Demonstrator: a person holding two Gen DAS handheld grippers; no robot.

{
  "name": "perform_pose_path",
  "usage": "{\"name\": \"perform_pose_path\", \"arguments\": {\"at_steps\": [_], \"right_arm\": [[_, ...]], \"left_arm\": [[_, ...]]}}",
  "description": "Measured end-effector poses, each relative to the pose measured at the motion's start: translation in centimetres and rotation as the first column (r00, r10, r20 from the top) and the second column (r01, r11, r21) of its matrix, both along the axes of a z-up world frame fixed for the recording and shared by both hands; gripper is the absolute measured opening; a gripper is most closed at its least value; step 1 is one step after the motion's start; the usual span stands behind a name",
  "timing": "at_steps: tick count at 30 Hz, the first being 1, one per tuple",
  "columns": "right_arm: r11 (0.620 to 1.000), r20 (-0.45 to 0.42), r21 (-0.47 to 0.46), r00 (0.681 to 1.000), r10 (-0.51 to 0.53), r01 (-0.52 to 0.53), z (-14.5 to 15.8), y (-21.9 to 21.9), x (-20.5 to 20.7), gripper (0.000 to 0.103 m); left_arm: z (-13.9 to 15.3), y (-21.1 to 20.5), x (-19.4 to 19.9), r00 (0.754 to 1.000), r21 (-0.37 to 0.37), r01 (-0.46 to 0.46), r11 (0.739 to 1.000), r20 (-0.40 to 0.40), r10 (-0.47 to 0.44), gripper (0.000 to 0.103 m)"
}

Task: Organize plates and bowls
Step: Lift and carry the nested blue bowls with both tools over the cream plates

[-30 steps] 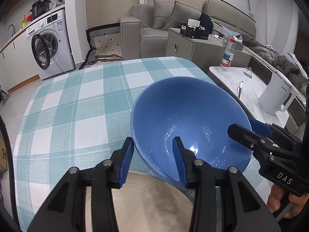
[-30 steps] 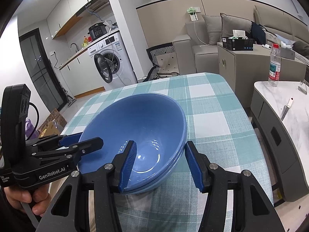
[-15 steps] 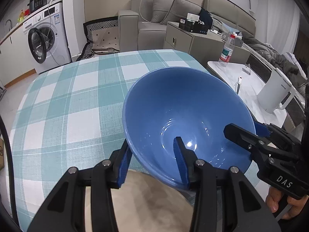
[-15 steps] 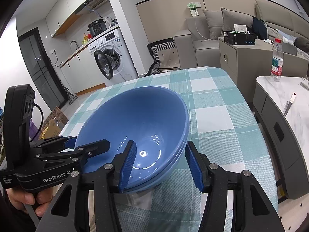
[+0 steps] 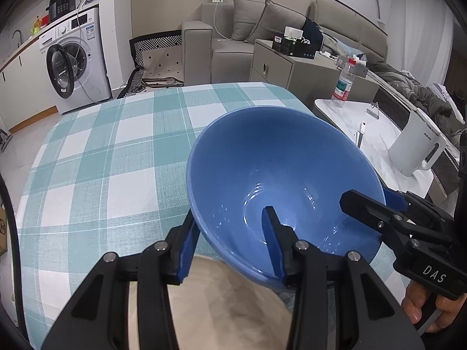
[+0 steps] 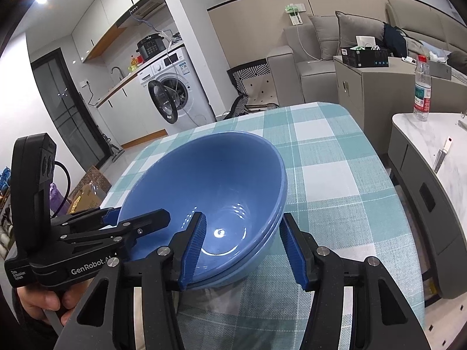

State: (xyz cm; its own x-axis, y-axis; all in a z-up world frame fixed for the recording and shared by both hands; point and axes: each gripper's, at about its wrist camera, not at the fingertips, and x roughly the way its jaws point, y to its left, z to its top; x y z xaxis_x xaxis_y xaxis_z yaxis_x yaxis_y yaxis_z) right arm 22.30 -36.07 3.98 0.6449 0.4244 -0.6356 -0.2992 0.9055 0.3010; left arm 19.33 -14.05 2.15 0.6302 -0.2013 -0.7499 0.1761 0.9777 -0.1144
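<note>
Two nested blue bowls [image 5: 277, 160] [image 6: 210, 175] hang tilted just above the checked tablecloth [image 5: 102, 175] [image 6: 335, 189]. The lower bowl [image 6: 256, 259] shows only as a second rim and wall. My left gripper [image 5: 229, 242] [image 6: 137, 215] is shut on the near wall, one finger inside and one outside. My right gripper [image 6: 243, 248] [image 5: 379, 201] is shut on the opposite side of the stack in the same way. A beige round surface [image 5: 219, 306], seemingly a plate, lies under the bowls, mostly hidden.
A marble side table [image 5: 373, 134] to the right carries a white kettle [image 5: 414, 148] and a water bottle [image 5: 344, 83] [image 6: 422, 87]. A washing machine [image 5: 76, 64] stands beyond the far left corner and a grey sofa [image 5: 233, 35] behind. A cardboard box [image 6: 87, 189] sits on the floor.
The left wrist view dipped briefly toward the table and came back. Both grippers have kept their hold on the bowls, which stay in about the same place.
</note>
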Motion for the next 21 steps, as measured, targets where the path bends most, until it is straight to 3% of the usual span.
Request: {"name": "perform_pose_path", "arguments": {"at_steps": [21], "right_arm": [[0.998,0.075,0.031,0.996,0.05,-0.053,2.9,1.1,-2.1,0.054]], "left_arm": [[3.1,2.0,-2.1,0.997,-0.027,-0.038,0.999,0.071,0.04,0.042]]}}
